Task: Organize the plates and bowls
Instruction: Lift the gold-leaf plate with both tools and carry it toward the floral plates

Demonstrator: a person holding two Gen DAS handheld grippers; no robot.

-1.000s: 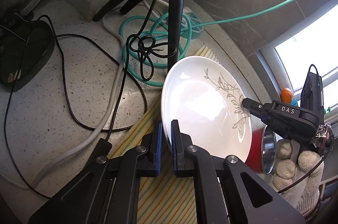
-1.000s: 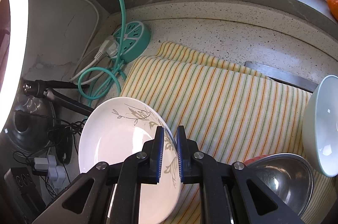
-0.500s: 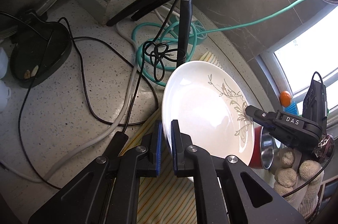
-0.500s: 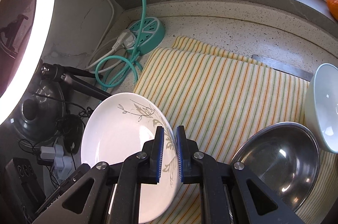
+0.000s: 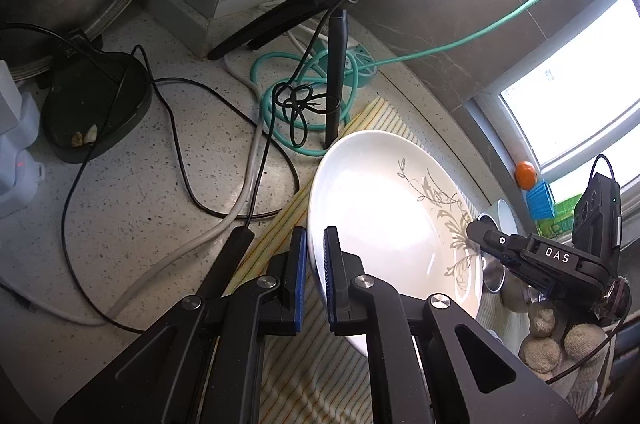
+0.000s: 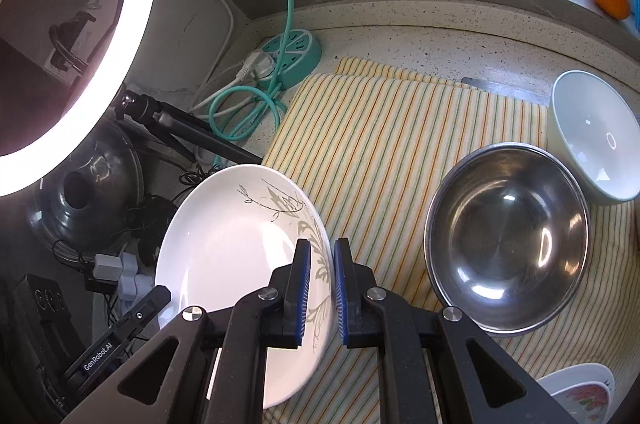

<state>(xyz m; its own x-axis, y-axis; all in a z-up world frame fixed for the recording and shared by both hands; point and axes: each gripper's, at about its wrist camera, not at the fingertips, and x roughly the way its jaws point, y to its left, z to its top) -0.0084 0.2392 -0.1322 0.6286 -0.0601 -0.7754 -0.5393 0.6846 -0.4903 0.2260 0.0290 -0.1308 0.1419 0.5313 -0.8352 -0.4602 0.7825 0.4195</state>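
You've got the white plate (image 6: 240,244) pinched on opposite rims: right gripper (image 6: 320,288) clamped on the edge with the leaf print, left gripper (image 5: 315,280) clamped on the plain edge, both jaws nearly closed with only the rim between the pads. The plate hangs tilted in the lower left of the right wrist view, off the striped mat (image 6: 400,128) and partly over its left edge. This reads as the carry step, plate lifted and not yet set down. The steel bowl (image 6: 508,240) sits at right centre on the mat, the white bowl (image 6: 592,132) just beyond it at the upper right, and a patterned dish (image 6: 580,396) pokes in at the bottom right corner. Next you need to pick a landing spot, probably the bare stripes in the upper middle, level the plate, lower both hands together, and release only once it rests flat.
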